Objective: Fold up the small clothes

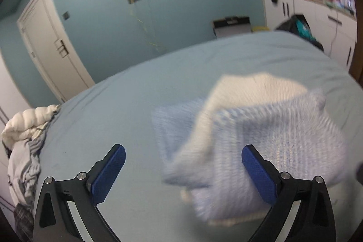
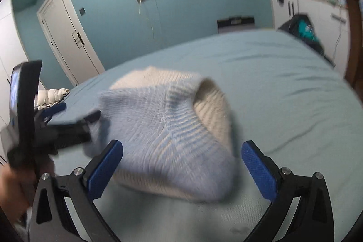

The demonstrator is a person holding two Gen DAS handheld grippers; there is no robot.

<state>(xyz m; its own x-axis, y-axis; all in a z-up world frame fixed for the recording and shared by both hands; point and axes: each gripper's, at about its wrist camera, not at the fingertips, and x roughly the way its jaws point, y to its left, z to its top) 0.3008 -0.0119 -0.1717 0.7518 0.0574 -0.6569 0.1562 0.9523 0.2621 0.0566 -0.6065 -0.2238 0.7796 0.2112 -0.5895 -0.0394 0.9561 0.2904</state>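
Observation:
A knitted garment in pale blue and cream (image 1: 256, 135) lies bunched on the light blue bed sheet (image 1: 113, 110), blurred by motion. My left gripper (image 1: 183, 171) hovers above its near left part with the jaws wide open; its blue pads (image 1: 109, 174) press on nothing. In the right wrist view the same knit (image 2: 168, 128) sits ahead of my right gripper (image 2: 182, 170), whose jaws also stand wide apart around empty air over the garment's near edge. The left gripper's body (image 2: 45, 128) shows at the left of that view, held by a hand (image 2: 11, 185).
A heap of white and grey clothes (image 1: 25, 144) sits at the bed's left edge. Beyond the bed are a white door (image 1: 52, 47), a teal wall, white cabinets (image 1: 313, 13) and a dark bag (image 1: 299, 26) at the far right corner.

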